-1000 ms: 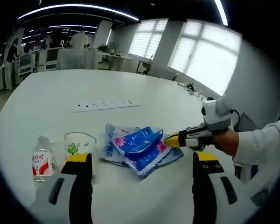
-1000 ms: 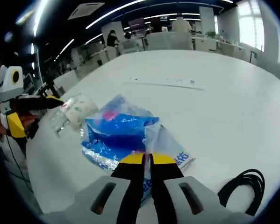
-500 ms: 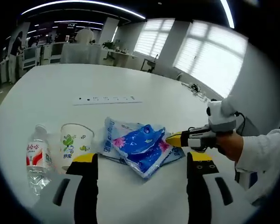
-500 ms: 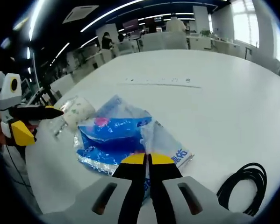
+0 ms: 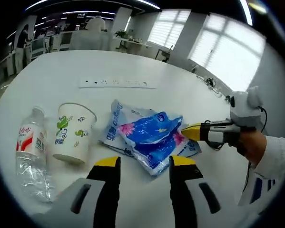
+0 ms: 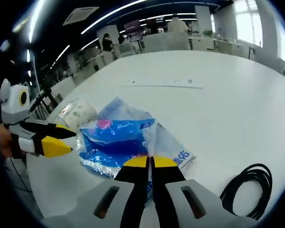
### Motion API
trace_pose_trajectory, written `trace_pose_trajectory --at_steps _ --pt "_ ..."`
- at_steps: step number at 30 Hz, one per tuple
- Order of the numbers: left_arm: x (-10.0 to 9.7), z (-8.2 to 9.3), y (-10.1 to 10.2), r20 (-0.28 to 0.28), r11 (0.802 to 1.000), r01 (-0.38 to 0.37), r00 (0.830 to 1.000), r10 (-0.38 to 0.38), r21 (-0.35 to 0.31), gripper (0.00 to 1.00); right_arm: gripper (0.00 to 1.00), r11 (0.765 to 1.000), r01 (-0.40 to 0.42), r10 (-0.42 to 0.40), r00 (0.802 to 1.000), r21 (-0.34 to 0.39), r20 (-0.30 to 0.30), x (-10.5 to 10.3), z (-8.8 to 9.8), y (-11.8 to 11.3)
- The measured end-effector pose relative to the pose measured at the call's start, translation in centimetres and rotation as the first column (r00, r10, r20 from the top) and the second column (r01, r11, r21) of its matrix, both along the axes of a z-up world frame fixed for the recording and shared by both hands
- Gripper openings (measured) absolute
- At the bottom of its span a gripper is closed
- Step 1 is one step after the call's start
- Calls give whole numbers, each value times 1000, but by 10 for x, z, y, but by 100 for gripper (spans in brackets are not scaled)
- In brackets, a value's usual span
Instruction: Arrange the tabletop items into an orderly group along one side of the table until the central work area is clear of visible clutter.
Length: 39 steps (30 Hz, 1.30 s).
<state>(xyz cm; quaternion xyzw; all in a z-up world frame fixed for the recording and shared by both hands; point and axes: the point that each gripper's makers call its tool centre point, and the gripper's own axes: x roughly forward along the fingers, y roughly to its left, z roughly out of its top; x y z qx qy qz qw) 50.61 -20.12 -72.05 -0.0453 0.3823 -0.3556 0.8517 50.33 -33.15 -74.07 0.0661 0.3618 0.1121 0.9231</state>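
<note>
A pile of blue and clear plastic packets (image 5: 149,137) lies mid-table. In the right gripper view my right gripper (image 6: 149,163) is shut on the near edge of the packets (image 6: 118,140). From the left gripper view, that right gripper (image 5: 186,132) comes in from the right, its yellow tip on the packets' edge. My left gripper (image 5: 144,164) hangs open just short of the packets, nothing between its jaws. It also appears as the left gripper (image 6: 71,141) beside the pile. A paper cup (image 5: 73,133) lies on its side beside a water bottle (image 5: 30,152).
A white power strip (image 5: 116,84) lies farther back on the round white table (image 5: 47,76). A coiled black cable (image 6: 249,190) rests near the table edge by my right gripper. A hand and a white sleeve (image 5: 275,156) hold the right gripper. Desks and people stand beyond.
My left gripper has come closer to the packets and cup, and its jaws have narrowed while staying apart. The right gripper stays shut on the packets' edge.
</note>
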Motion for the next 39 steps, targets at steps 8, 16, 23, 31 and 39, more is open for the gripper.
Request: trace_pose_trajectory --at_steps 8,16,23,31,39 --pt "2 -10 -5 -25 1000 -5 1000 5 3 15 0 1000 5 -5 1000 10 1 0 1 -2" --pt "1 -13 -11 -22 1000 13 1000 -13 14 6 0 1000 -1 1 1000 8 2 0 2 -4" --pt "-1 -10 -14 -20 1000 30 999 -29 6 3 0 1000 -4 4 1000 5 4 -2 4 -6" --pt "-3 -3 -16 -7 999 43 999 -43 -6 2 0 1000 -9 9 1000 6 12 -7 9 -10" --pt "-5 12 -23 9 997 65 998 -64 -30 1 0 1000 0 0 999 11 39 -10 25 -18"
